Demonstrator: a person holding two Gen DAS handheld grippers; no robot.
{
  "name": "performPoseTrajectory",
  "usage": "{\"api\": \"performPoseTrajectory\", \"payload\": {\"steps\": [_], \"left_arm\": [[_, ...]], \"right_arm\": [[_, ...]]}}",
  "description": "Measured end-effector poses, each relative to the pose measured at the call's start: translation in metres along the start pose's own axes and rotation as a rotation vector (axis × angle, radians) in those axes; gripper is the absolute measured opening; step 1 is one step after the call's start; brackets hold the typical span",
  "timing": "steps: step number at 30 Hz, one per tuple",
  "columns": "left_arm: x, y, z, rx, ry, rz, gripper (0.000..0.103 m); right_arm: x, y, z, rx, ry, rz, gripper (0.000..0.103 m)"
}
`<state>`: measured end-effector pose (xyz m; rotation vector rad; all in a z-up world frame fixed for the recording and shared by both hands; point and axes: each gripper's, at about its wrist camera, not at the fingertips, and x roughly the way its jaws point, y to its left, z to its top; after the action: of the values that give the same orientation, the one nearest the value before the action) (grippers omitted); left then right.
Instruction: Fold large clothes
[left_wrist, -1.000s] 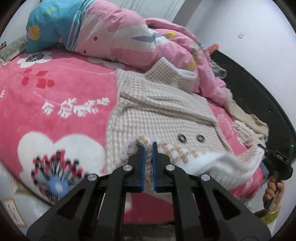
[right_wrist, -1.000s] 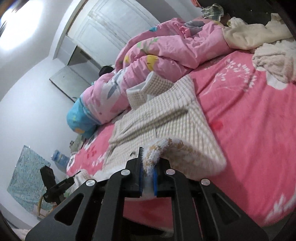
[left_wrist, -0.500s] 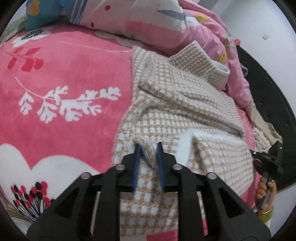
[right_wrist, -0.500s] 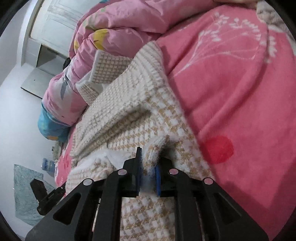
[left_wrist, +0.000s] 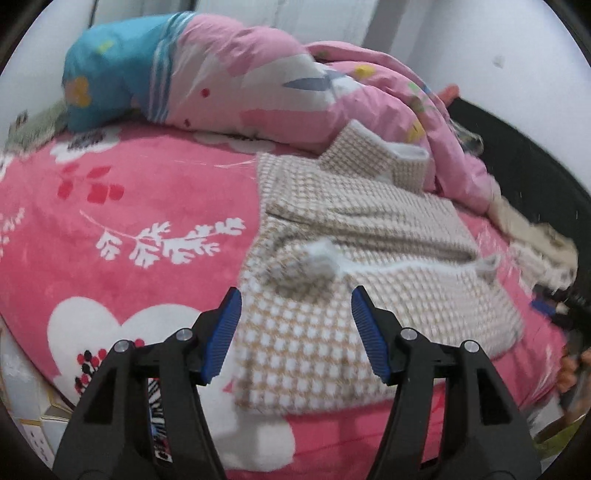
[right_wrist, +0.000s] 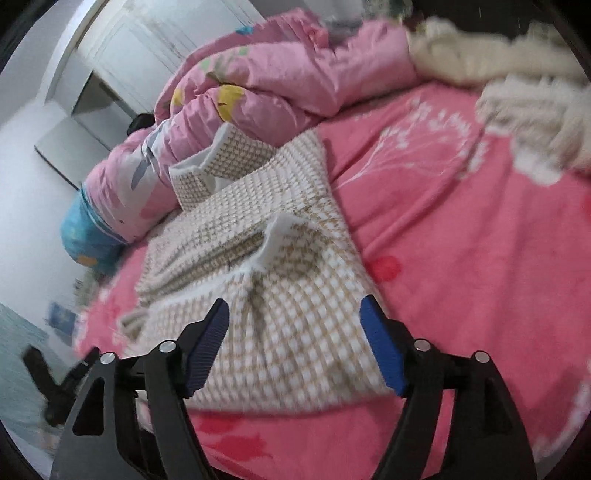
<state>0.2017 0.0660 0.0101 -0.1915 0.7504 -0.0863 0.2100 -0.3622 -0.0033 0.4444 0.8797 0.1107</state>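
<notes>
A beige and white houndstooth coat (left_wrist: 332, 266) (right_wrist: 280, 295) lies on the pink bed, its lower part folded up over the body so the white lining edge shows across the middle. My left gripper (left_wrist: 295, 306) hovers just above the folded hem, jaws opening, pads apart and touching nothing. In the right wrist view my right gripper (right_wrist: 293, 314) hangs over the other end of the same fold, jaws also opening, with cloth below but not pinched. The coat's collar (left_wrist: 373, 155) rests against the quilt.
A bunched pink quilt (left_wrist: 277, 92) and a blue pillow (left_wrist: 110, 74) sit behind the coat. Cream garments (right_wrist: 524, 81) are piled at the bed's far side. The pink floral blanket (left_wrist: 129, 221) covers the bed. A hand (left_wrist: 572, 365) on the other gripper shows at the right edge.
Both grippers carried the coat's hem forward over its body, then let go: their jaws went from shut on the cloth to wide apart, and both pulled back a little.
</notes>
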Motion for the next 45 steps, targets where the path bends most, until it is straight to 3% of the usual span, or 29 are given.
{"api": "performPoseTrajectory", "payload": {"steps": [7,12,15,17,26,31,45], "left_arm": [[0.028,-0.028,-0.025,0.152,0.066,0.075,0.059],[0.053,-0.015,-0.036,0.103,0.144,0.088,0.060],[0.053,-0.014,-0.035,0.104,0.140,0.083,0.060],[0.054,-0.013,-0.035,0.101,0.141,0.079,0.060],[0.053,-0.014,-0.035,0.094,0.138,0.076,0.060],[0.052,-0.015,-0.034,0.092,0.139,0.077,0.060],[0.039,-0.021,-0.032,0.091,0.116,0.074,0.066]], "right_arm": [[-0.001,0.066,-0.035,-0.190,0.013,-0.016,0.075],[0.041,0.101,-0.056,-0.306,0.086,-0.047,0.075],[0.084,0.101,-0.073,-0.357,0.170,-0.152,0.075],[0.096,0.092,-0.077,-0.320,0.182,-0.138,0.079],[0.067,0.096,-0.075,-0.299,0.185,-0.149,0.079],[0.046,0.089,-0.084,-0.271,0.166,-0.141,0.088],[0.027,0.049,-0.093,-0.139,0.173,-0.128,0.088]]}}
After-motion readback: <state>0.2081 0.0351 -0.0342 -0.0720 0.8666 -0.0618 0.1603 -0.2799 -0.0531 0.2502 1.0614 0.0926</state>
